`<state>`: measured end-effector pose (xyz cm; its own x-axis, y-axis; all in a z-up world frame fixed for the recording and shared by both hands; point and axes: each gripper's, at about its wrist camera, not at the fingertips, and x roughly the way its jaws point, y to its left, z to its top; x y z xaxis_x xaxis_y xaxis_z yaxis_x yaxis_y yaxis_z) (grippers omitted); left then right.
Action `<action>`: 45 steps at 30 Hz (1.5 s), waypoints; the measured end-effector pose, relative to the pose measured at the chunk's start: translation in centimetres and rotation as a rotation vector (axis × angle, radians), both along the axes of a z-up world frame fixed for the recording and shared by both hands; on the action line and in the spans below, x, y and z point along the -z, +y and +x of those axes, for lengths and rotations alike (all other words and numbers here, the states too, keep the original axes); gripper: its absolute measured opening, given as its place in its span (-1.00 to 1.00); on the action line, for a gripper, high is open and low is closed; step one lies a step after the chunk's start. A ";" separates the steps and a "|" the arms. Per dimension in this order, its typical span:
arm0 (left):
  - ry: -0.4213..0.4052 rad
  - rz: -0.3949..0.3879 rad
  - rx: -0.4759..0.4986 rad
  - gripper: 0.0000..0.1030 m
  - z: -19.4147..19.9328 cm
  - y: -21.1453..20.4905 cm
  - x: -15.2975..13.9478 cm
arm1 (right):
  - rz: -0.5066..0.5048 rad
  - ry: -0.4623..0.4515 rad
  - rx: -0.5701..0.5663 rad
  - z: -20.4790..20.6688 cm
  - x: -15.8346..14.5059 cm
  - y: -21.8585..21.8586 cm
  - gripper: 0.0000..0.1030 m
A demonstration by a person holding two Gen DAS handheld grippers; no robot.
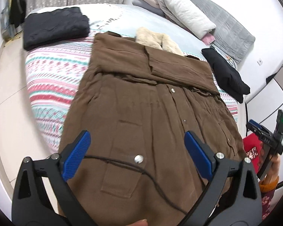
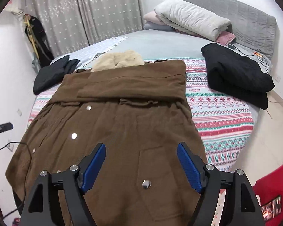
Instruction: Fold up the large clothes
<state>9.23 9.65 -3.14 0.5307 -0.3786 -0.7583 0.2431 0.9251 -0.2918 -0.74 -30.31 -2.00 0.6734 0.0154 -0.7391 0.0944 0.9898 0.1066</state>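
Note:
A large brown coat lies flat on the bed with its sleeves folded across the chest and a beige fur collar at the far end. It fills the right wrist view too, fur collar beyond. My left gripper is open and empty above the coat's lower left, over a pocket. My right gripper is open and empty above the lower right. The right gripper's body shows at the left wrist view's right edge.
The bed has a striped patterned cover. A folded black garment lies left and another right of the coat. Pillows and a grey headboard stand at the far end. A black cable crosses the coat's hem. A red object is near right.

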 end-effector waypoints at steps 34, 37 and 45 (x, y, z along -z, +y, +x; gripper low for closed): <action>0.067 0.052 -0.011 0.93 -4.6 4.5 5.4 | 0.151 0.087 0.011 -7.8 6.3 -0.7 0.54; 0.087 0.016 -0.015 0.93 -4.7 5.3 5.7 | 0.156 0.111 0.027 -8.0 6.8 -1.5 0.54; 0.135 -0.012 0.018 0.92 -4.3 5.7 7.0 | 0.217 0.156 0.041 -8.2 8.2 -2.9 0.54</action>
